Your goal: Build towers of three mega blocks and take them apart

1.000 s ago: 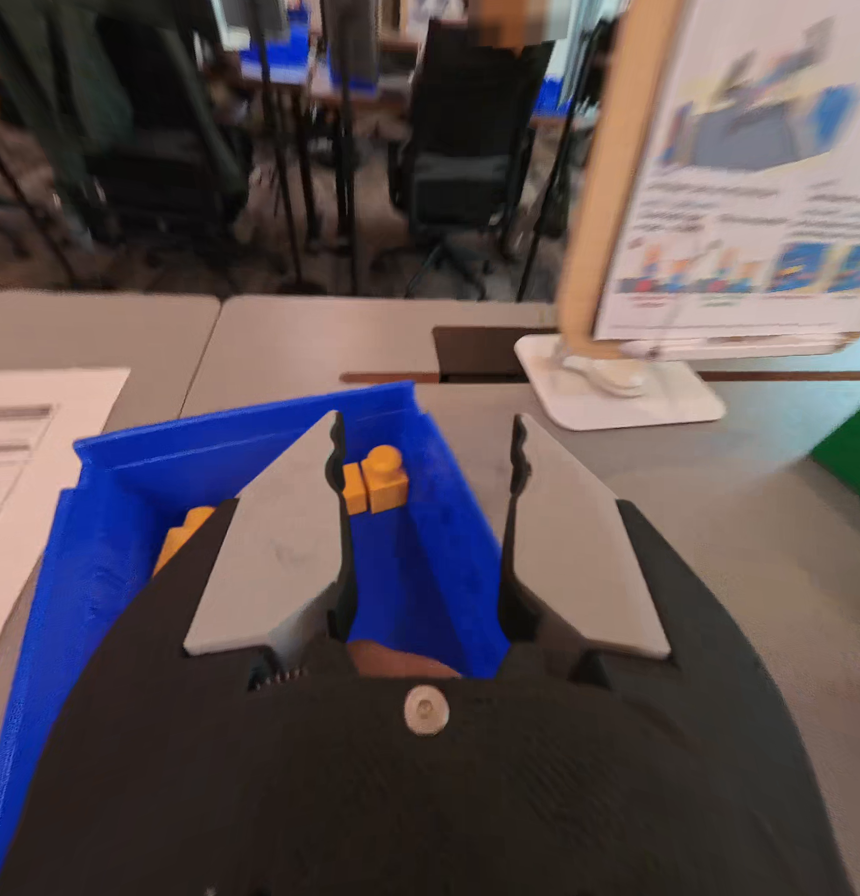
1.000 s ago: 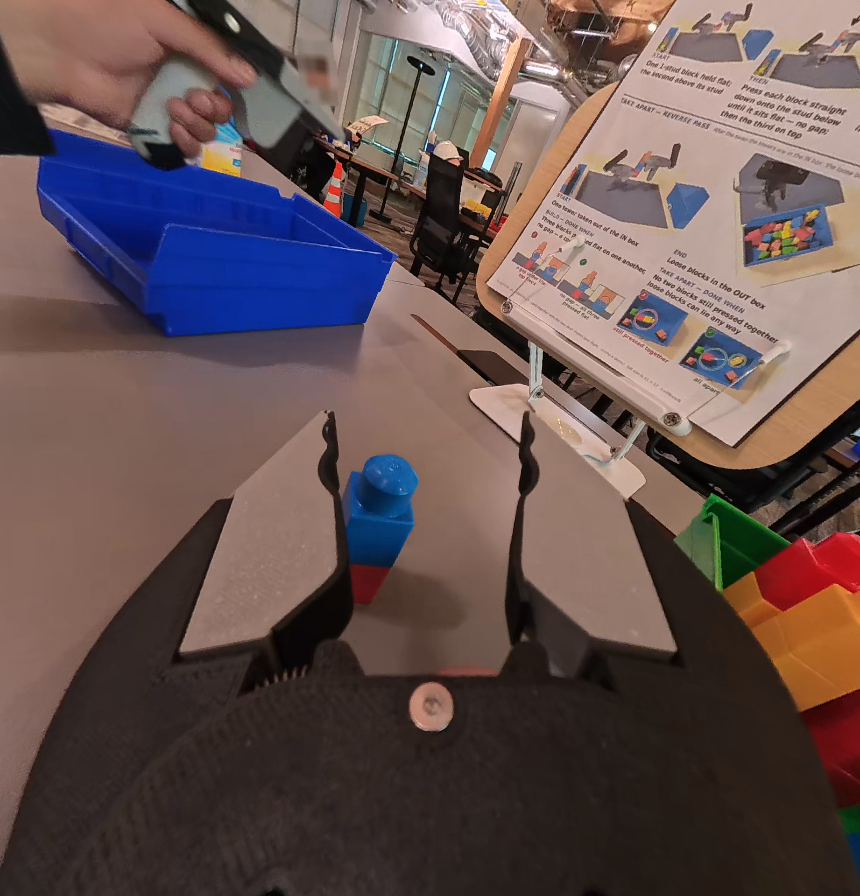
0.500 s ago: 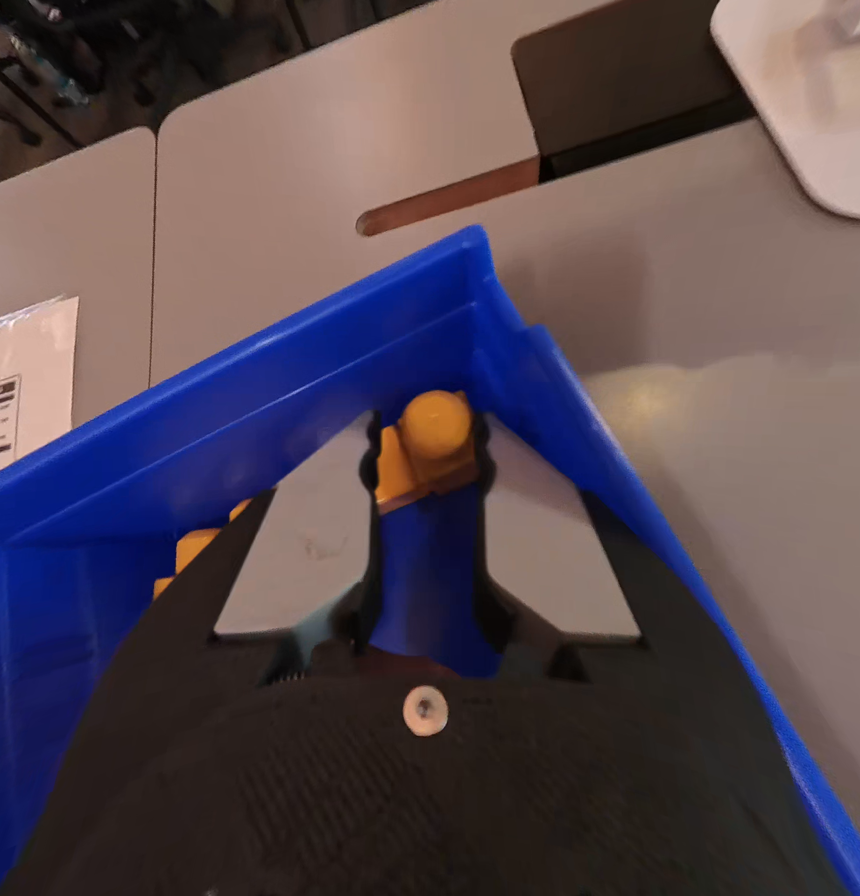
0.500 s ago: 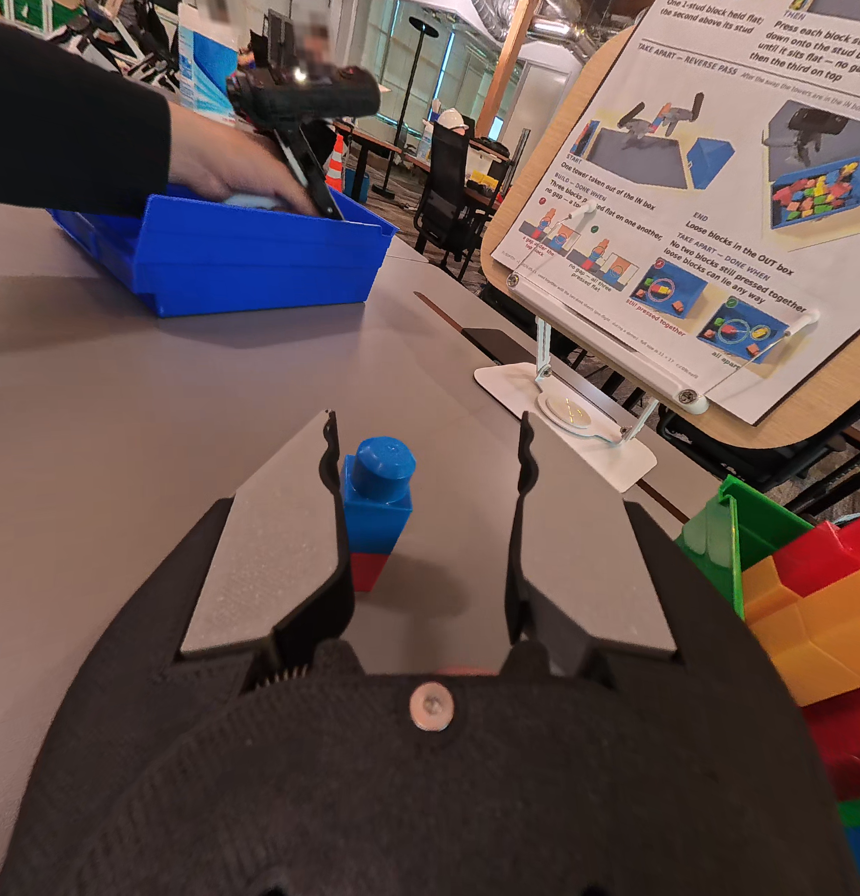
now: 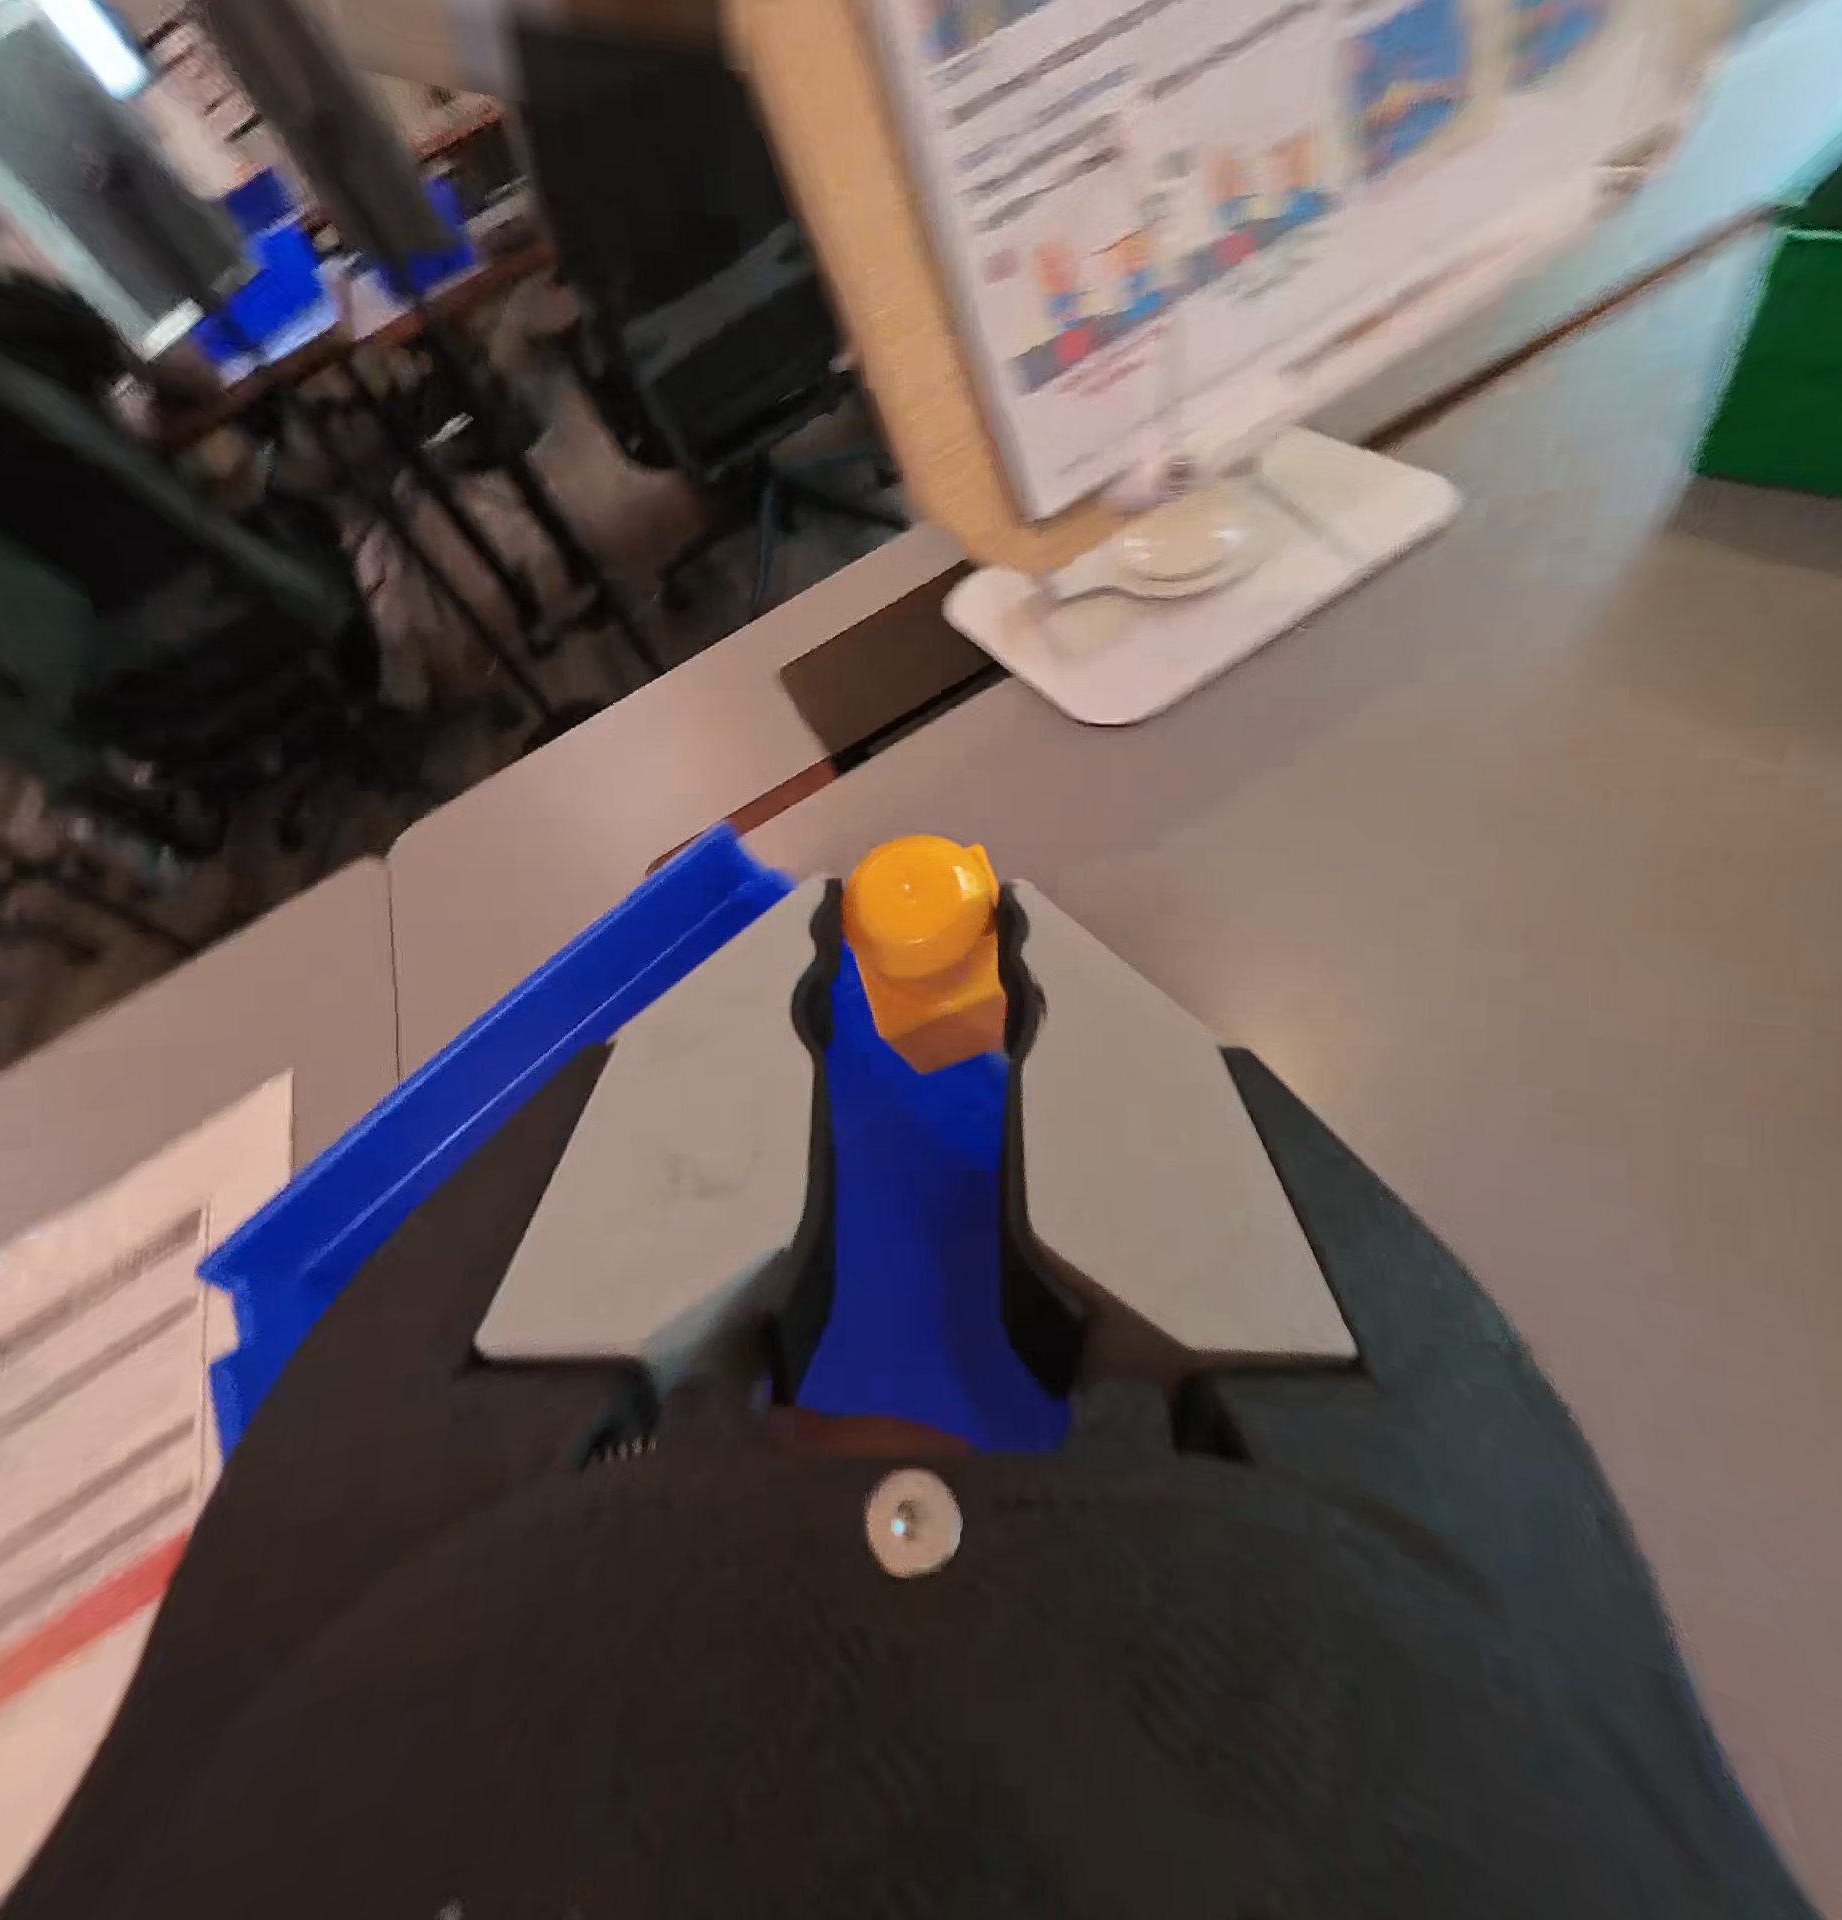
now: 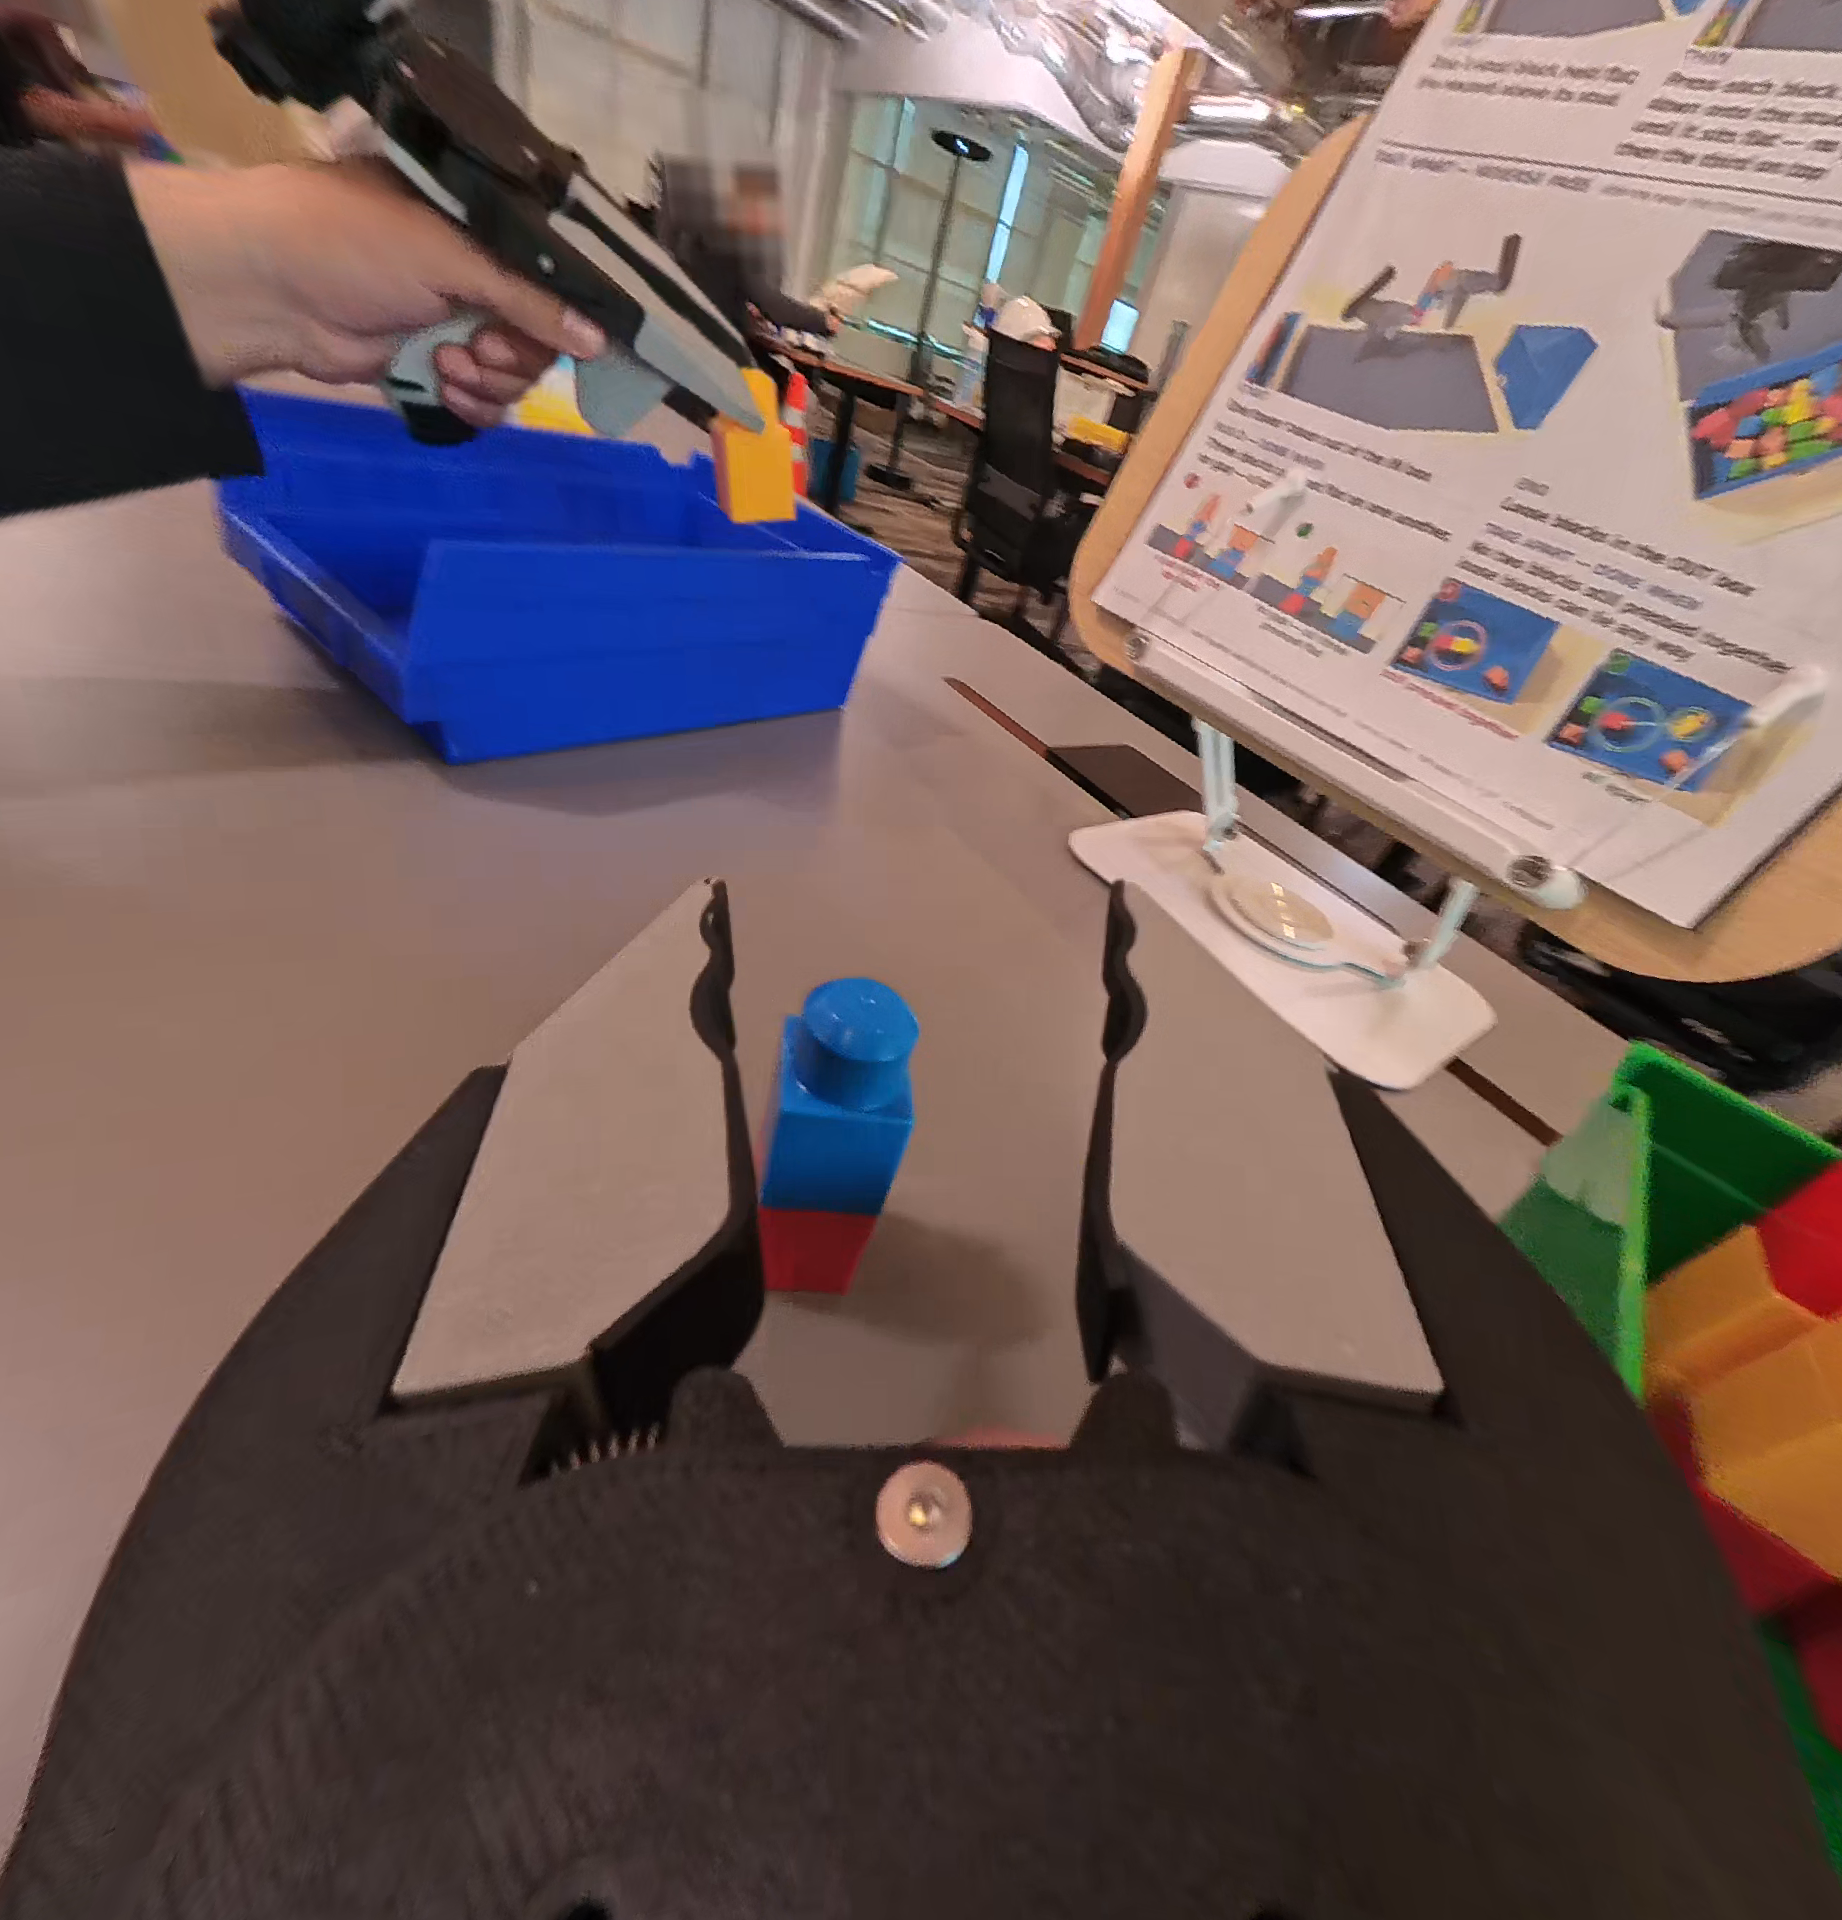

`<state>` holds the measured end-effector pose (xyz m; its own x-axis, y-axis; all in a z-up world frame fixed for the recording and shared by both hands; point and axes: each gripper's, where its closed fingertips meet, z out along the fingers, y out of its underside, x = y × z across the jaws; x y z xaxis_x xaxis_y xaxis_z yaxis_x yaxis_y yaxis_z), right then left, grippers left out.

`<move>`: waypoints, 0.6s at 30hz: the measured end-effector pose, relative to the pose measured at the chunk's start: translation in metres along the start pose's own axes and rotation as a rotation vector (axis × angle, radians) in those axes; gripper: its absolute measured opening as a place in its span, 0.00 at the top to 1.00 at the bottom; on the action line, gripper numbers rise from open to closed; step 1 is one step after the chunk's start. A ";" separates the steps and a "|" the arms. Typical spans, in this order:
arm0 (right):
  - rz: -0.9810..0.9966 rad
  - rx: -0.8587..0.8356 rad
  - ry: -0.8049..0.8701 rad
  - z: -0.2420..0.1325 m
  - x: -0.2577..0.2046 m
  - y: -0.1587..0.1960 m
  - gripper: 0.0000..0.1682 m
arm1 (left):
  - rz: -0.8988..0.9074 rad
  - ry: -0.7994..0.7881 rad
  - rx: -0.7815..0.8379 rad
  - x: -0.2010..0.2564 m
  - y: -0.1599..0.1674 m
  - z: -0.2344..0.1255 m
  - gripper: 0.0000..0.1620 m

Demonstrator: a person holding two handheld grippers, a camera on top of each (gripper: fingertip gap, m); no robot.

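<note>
The left gripper (image 5: 915, 940) is clenched on an orange block (image 5: 932, 961), pinching it at the fingertips with the stud facing the camera. In the right wrist view that block (image 6: 756, 457) hangs in the air just above the near corner of the blue bin (image 6: 584, 613), clear of the rim, with a person's hand (image 6: 377, 281) on the handle.

The right gripper (image 6: 912, 971) is released, its jaws spread wide on either side of a short tower: a blue block (image 6: 844, 1112) pressed onto a red block (image 6: 813, 1247), standing upright on the grey table (image 6: 273, 987). The left finger is just beside the tower; whether it touches I cannot tell. The right finger stands well apart from it.

There is writing about: an instruction sheet with pictures and text on a tilted wooden board (image 6: 1519, 468), propped on a white stand (image 6: 1301, 966) near the table's far edge, and a printed paper (image 5: 86, 1403) lying flat beside the blue bin. No brand marks show on the blocks or grippers.

Between bin and tower the tabletop is open. At the right edge sits a green bin (image 6: 1727, 1195) piled with red and orange blocks, close to the right gripper's flank. A dark slot (image 6: 1114, 774) cuts the table behind the stand.
</note>
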<state>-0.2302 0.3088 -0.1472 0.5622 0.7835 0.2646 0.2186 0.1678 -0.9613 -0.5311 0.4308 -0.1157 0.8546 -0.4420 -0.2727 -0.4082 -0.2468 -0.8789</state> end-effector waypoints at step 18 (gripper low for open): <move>0.122 0.013 -0.705 -0.022 -0.115 -0.013 0.80 | 0.607 1.158 0.355 0.349 -0.037 -0.099 0.83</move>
<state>-0.2803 0.2038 -0.1640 -0.0685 0.9966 0.0463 0.1752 0.0577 -0.9828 -0.2497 0.2002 -0.1392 -0.2598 -0.9105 -0.3216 -0.3664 0.4011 -0.8396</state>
